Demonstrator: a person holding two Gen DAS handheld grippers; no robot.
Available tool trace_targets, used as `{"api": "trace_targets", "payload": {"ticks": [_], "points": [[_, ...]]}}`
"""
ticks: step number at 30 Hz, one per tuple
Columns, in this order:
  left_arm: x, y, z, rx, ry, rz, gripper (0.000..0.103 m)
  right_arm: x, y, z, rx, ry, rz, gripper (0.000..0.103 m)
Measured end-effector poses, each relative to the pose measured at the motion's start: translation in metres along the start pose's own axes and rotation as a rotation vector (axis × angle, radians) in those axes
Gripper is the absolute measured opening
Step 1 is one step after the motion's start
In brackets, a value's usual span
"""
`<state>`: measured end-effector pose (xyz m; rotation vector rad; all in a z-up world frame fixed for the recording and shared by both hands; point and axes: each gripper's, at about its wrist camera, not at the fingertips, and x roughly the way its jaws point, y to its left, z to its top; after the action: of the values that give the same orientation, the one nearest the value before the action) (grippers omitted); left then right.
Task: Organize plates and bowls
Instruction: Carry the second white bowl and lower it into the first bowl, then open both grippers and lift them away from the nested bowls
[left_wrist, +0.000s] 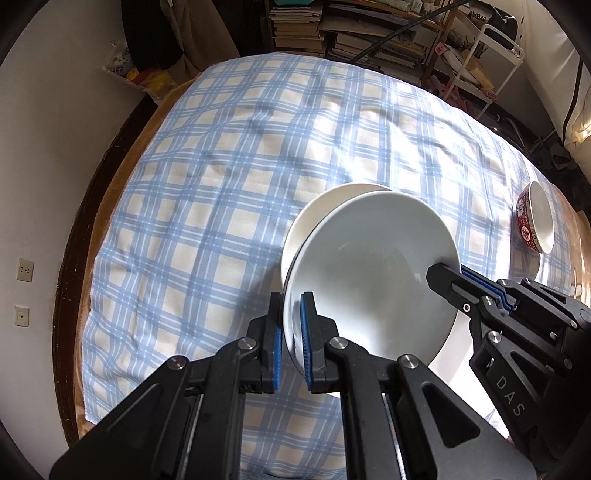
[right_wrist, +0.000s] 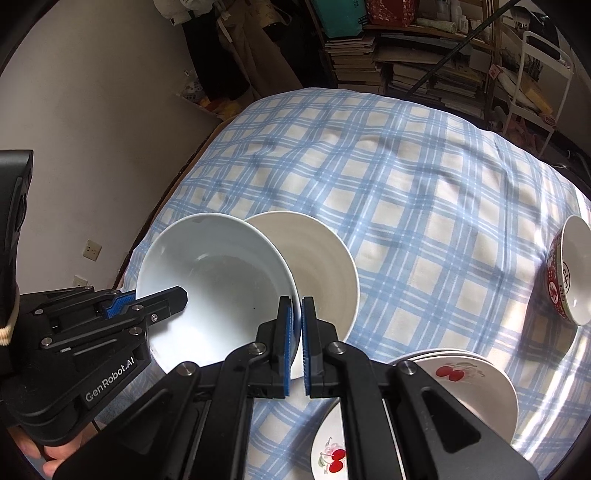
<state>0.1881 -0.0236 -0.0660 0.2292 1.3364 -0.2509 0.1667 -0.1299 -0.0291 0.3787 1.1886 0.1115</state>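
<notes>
Both views: your left gripper and right gripper each pinch the rim of one white bowl, on opposite sides. The left fingers clamp the rim between their blue pads; the right gripper's fingers stand almost pressed together on the thin rim. The bowl is tilted and overlaps a second, cream-white bowl that sits just behind it on the blue checked tablecloth; you cannot tell whether the two touch. A red-patterned bowl lies tipped on its side, well apart at the right. Near the right gripper, a stack of cherry-printed plates rests on the cloth, with a separate cherry plate beside it.
</notes>
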Motion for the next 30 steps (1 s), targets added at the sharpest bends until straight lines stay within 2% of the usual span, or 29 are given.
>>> {"api": "trace_targets", "payload": {"ticks": [4, 10, 14, 22, 27, 30], "points": [[0.018, 0.000, 0.002, -0.024, 0.035, -0.033, 0.009, 0.008, -0.009, -0.001, 0.010, 0.009, -0.005, 0.006], [0.034, -0.007, 0.006, -0.024, 0.065, -0.031, 0.009, 0.018, -0.009, 0.002, -0.030, 0.012, -0.061, 0.006], [0.042, -0.006, 0.009, -0.027, 0.080, -0.044, 0.009, 0.023, -0.012, 0.004, -0.036, 0.023, -0.064, 0.006], [0.047, -0.016, 0.007, 0.015, 0.065, 0.007, 0.011, 0.031, -0.017, 0.005, -0.024, 0.038, -0.070, 0.007], [0.044, -0.017, 0.009, 0.041, 0.041, 0.064, 0.011, 0.031, -0.023, 0.005, 0.003, 0.042, -0.031, 0.008], [0.039, -0.016, 0.011, 0.038, 0.029, 0.055, 0.011, 0.029, -0.025, 0.006, 0.017, 0.038, -0.018, 0.010]]}}
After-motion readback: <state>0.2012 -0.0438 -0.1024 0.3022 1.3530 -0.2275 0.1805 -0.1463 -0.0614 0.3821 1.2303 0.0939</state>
